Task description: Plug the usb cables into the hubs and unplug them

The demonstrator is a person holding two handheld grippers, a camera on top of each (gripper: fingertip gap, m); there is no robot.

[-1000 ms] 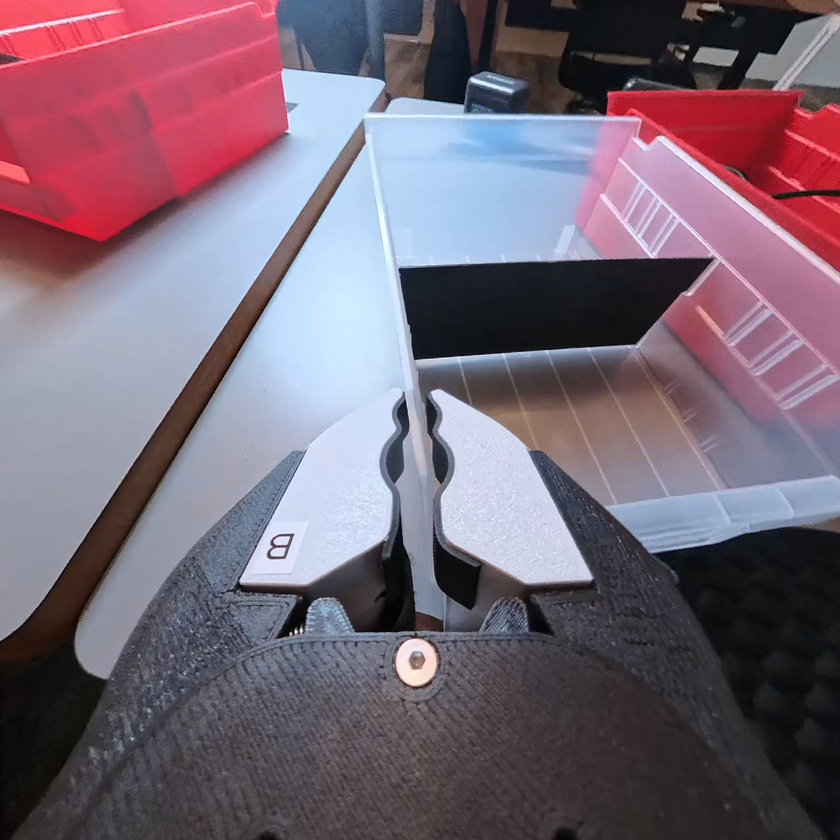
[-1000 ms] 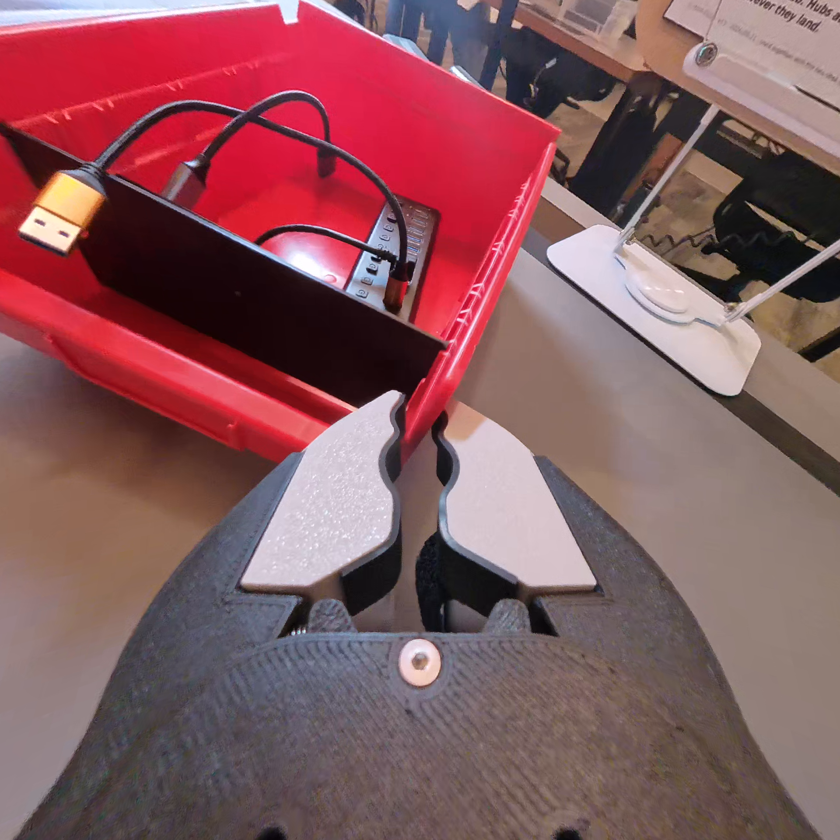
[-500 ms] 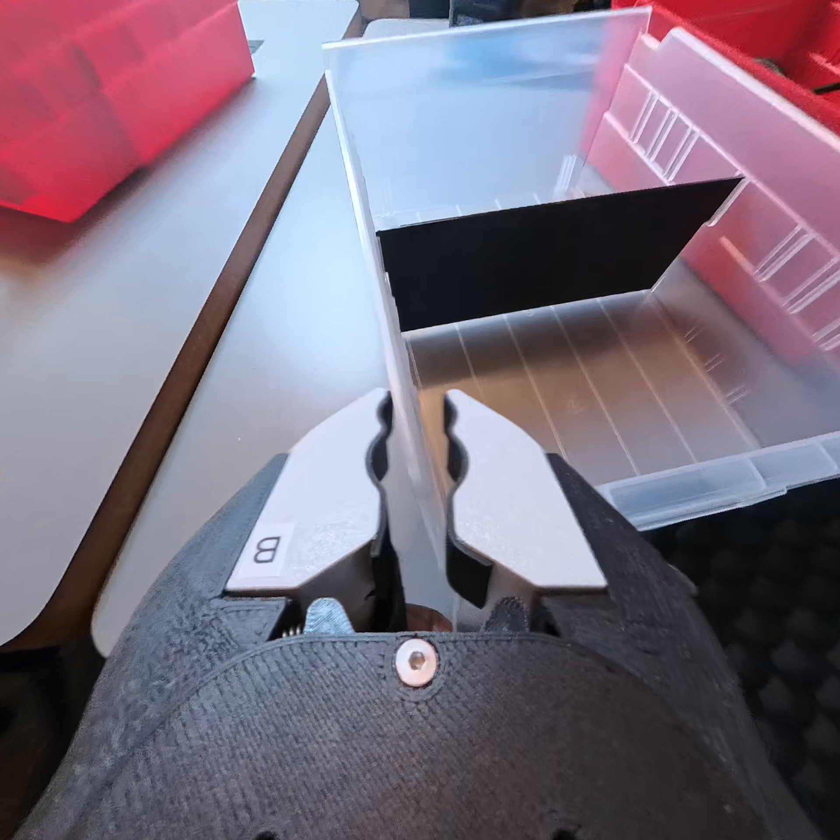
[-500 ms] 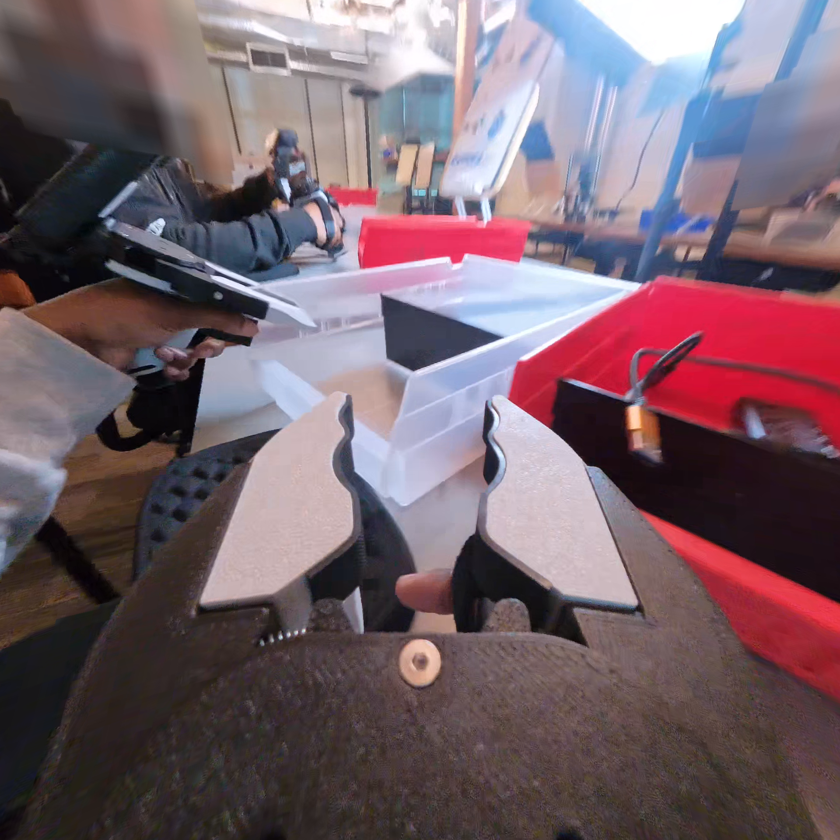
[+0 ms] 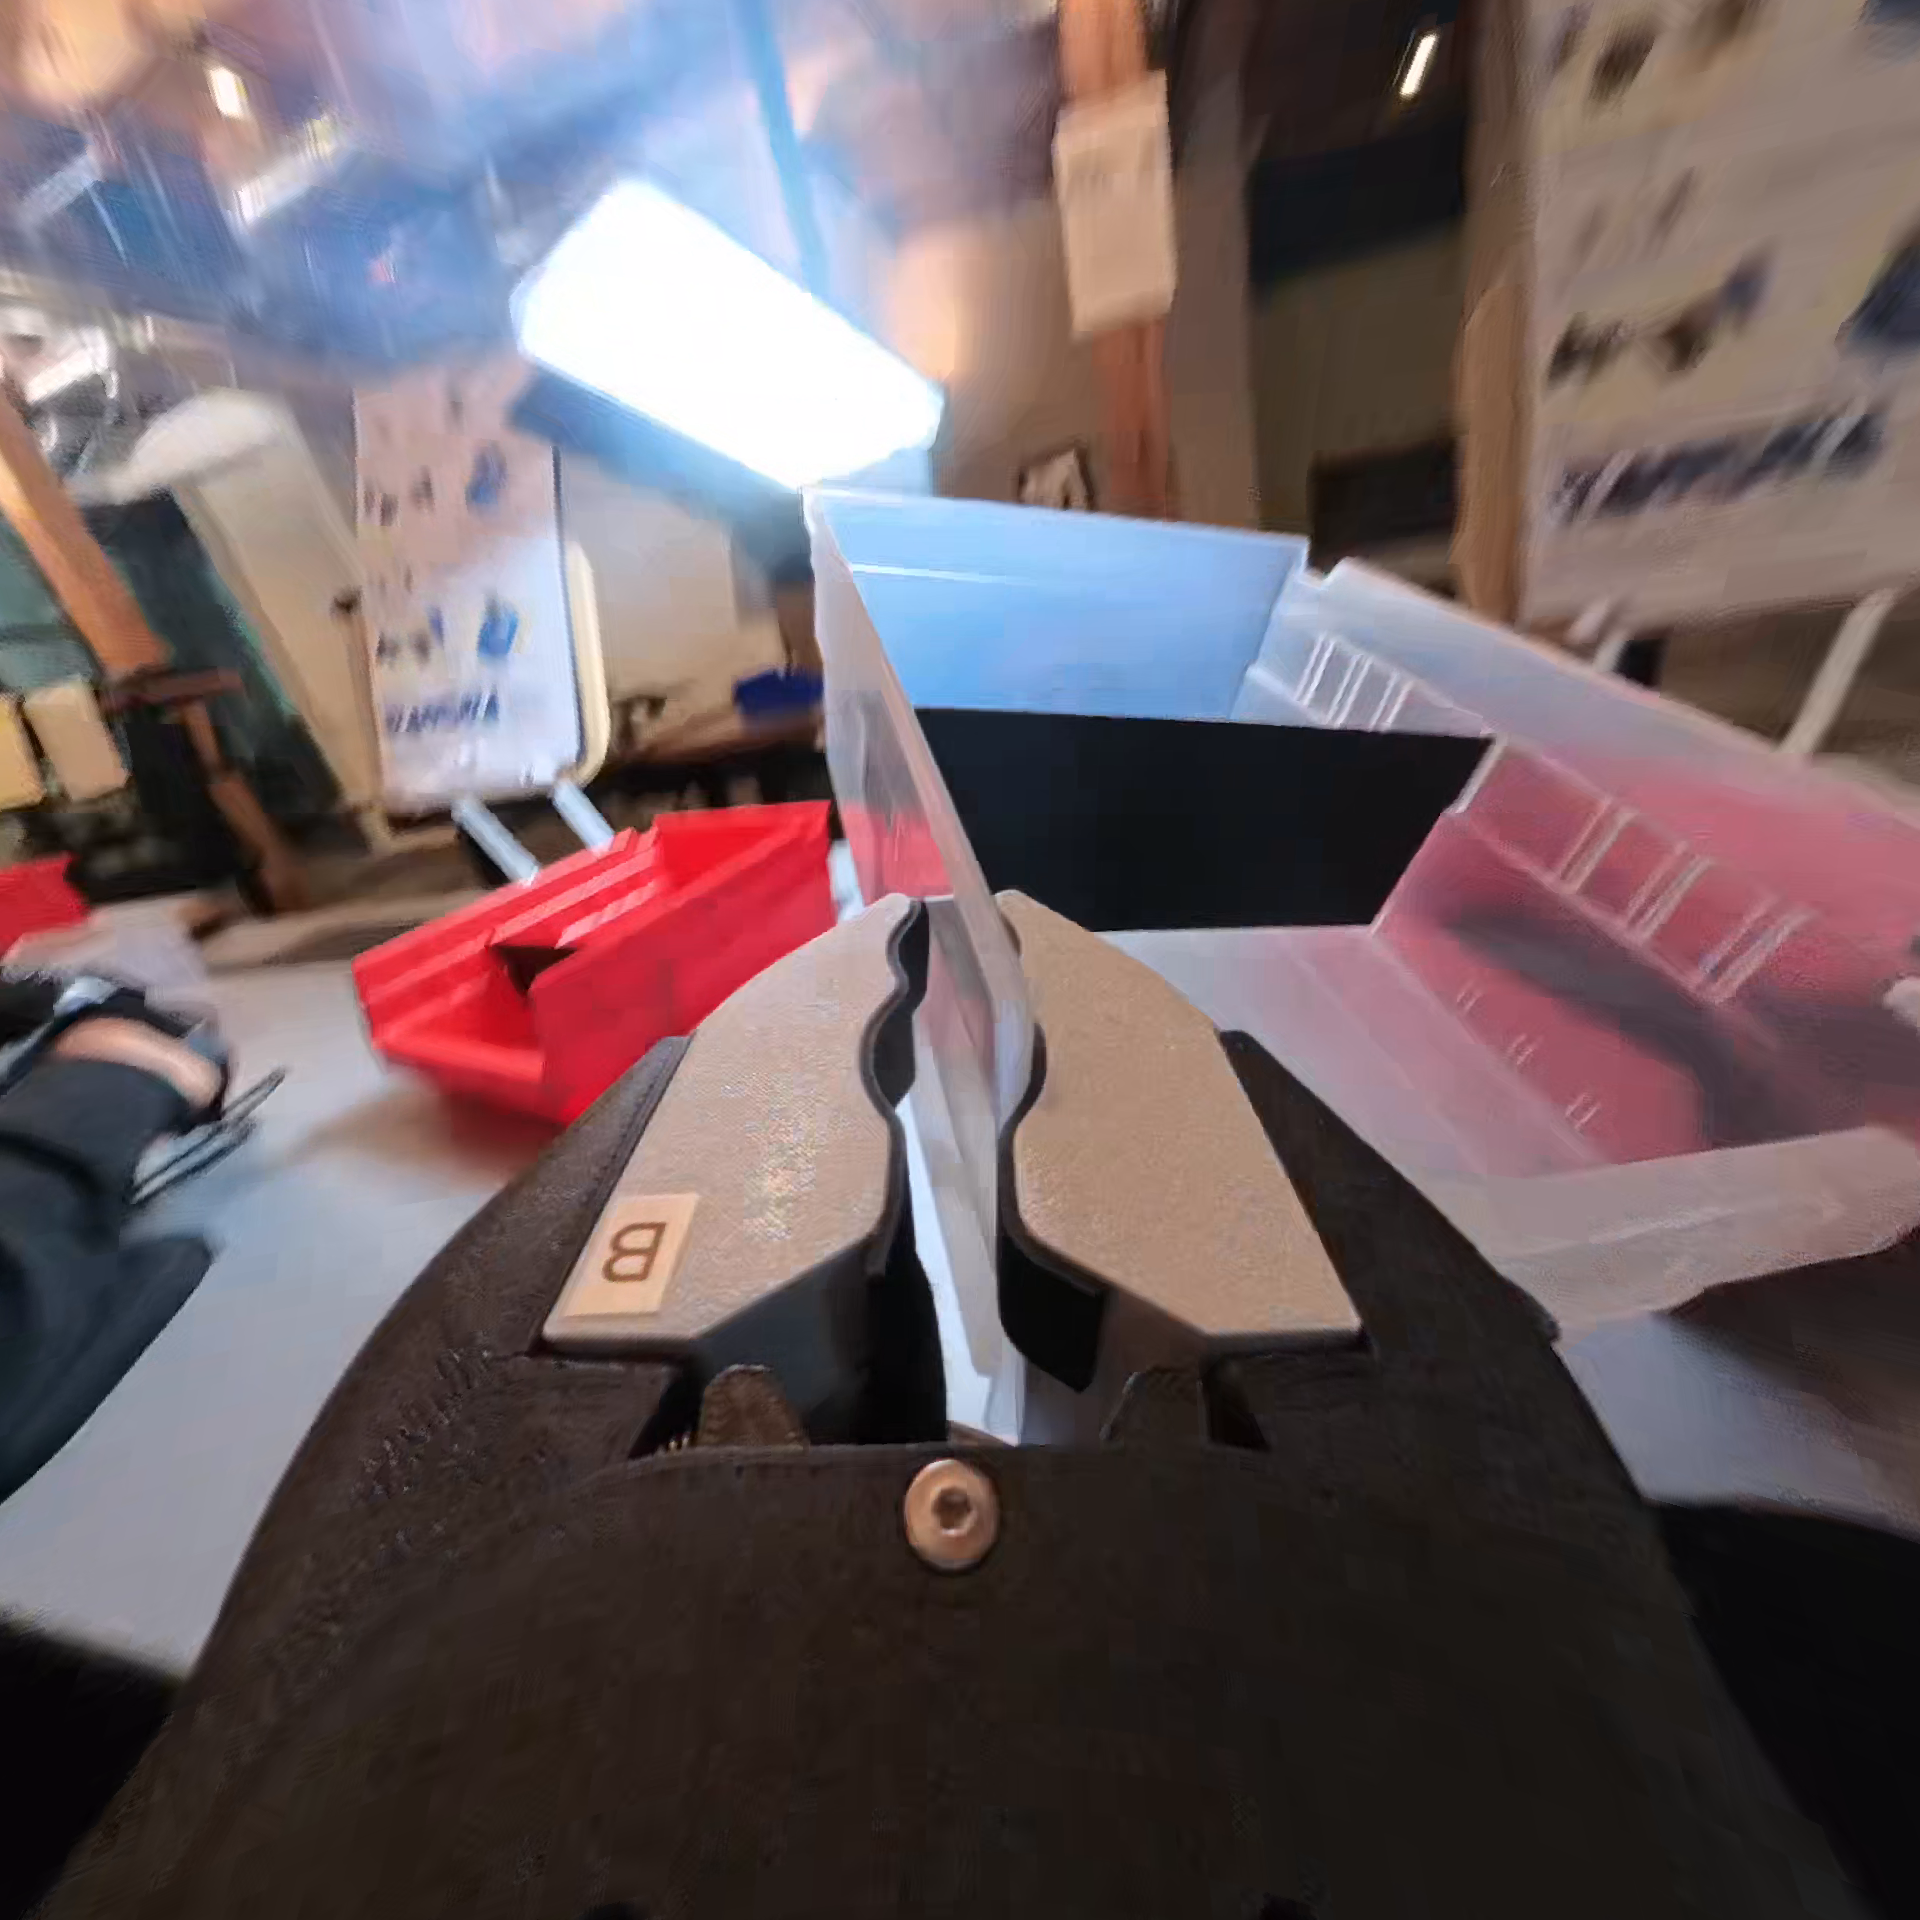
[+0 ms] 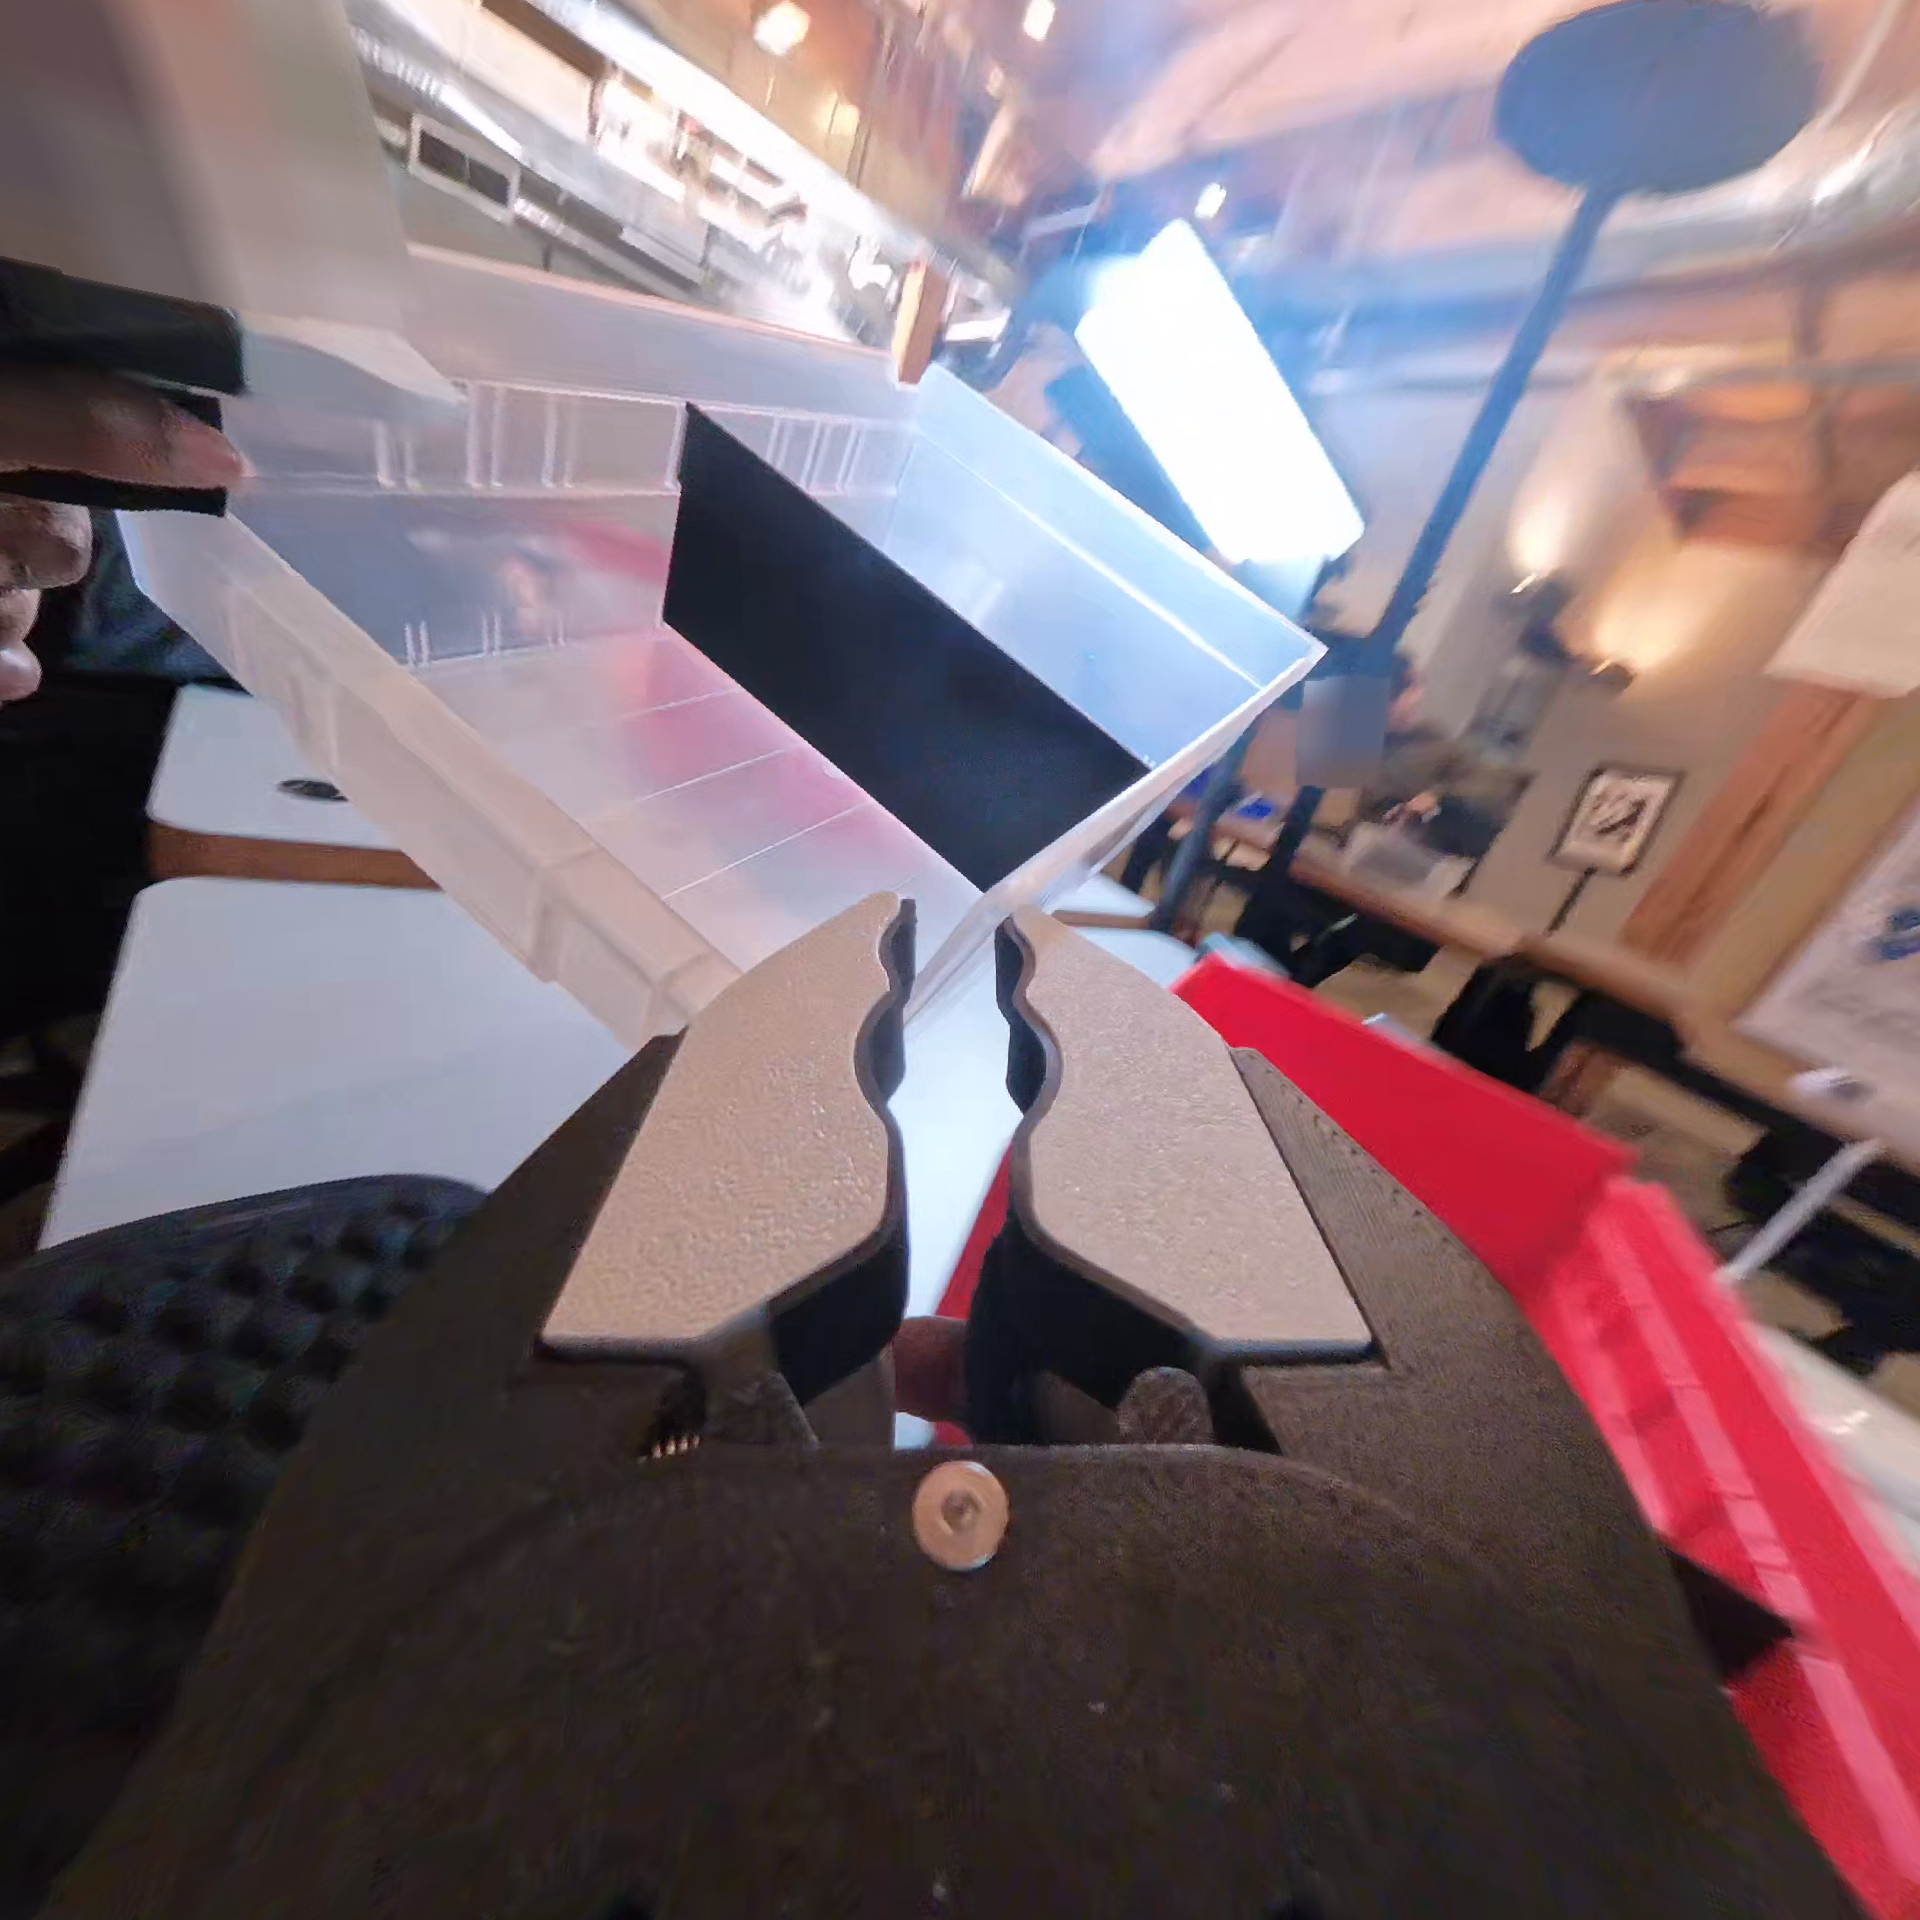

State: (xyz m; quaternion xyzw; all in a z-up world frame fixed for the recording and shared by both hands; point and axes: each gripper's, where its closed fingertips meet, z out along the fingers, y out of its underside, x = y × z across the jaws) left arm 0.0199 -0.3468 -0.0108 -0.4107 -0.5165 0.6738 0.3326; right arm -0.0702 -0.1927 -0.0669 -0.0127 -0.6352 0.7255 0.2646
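Note:
My left gripper [image 5: 961,914] is shut on the left side wall of a clear plastic bin [image 5: 1039,623]. The bin is lifted off the table and tilted. A black divider [image 5: 1143,810] stands across its inside, and no cable or hub shows in it. My right gripper [image 6: 954,925] is shut on the bin's opposite side wall [image 6: 1122,821], which runs in between its fingertips. In the right wrist view the left gripper [image 6: 114,416] shows at the far left on the bin [image 6: 582,748], with a hand behind it. The divider [image 6: 883,675] shows there too. No USB cable or hub is in view.
A red bin [image 6: 1455,1143] lies low to the right of my right gripper. Another red bin [image 5: 603,966] sits on the grey table [image 5: 260,1299] to the left. A black foam mat [image 6: 208,1299] lies at the near edge. A person's sleeve [image 5: 73,1195] is at the far left. Both views are blurred.
The right gripper let go of the red bin's wall, opened wide, swung over and closed on the clear bin's wall. The left gripper loosened briefly, then closed again. The bin rose and tilted.

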